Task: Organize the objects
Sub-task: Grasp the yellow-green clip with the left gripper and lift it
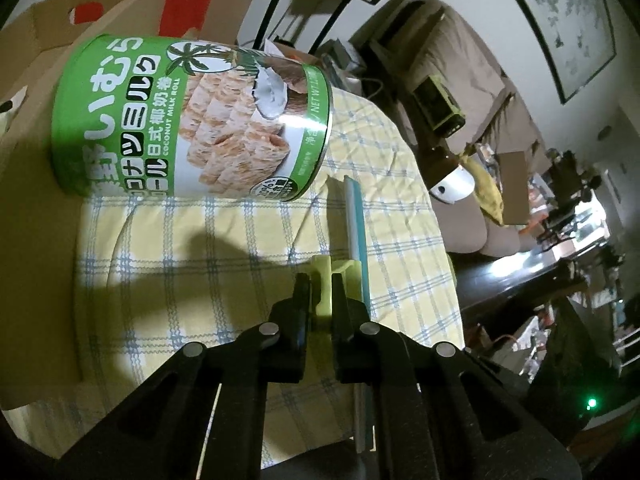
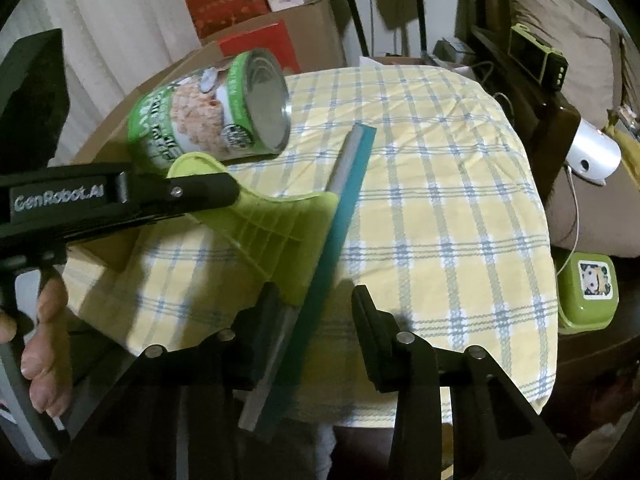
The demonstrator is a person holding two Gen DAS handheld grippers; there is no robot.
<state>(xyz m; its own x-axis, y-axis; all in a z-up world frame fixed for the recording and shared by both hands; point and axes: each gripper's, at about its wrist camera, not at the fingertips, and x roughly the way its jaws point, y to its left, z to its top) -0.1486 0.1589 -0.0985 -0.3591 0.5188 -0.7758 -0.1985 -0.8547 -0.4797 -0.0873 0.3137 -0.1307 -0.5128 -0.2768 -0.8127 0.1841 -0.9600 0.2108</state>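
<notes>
- Biggest thing first: the table (image 2: pixel 460 184) with its yellow checked cloth fills both views, and everything we care about sits on its left half.
- Cardboard box (image 1: pixel 48 32) sits at about 10 o'clock in the left wrist view, right behind the can. Our guess is that's where the loose stuff ends up, but nothing here confirms it.
- The green can (image 1: pixel 192 120) lies on its side at 11 o'clock, touching the cloth and resting against the box. It's round, so it'll roll if bumped.
- The squeegee (image 2: pixel 288 228) (lime handle, teal blade) lies slantwise from 6 o'clock up toward 12 in the right wrist view, its handle tip near the can.
- Left gripper (image 1: pixel 321 292): jaws nearly closed and clamped on the squeegee's lime handle. In the right wrist view it comes in from 9 o'clock, with a hand (image 2: pixel 40 344) on its grip.
- Right gripper (image 2: pixel 316 300): jaws partly open, straddling the blade's near end. The left finger looks to be against it; the right one is clearly apart, so no grip yet.
- To do this step well, we'd keep the left clamp firm, close the right squarely across the blade, then lift level and away from the can.
</notes>
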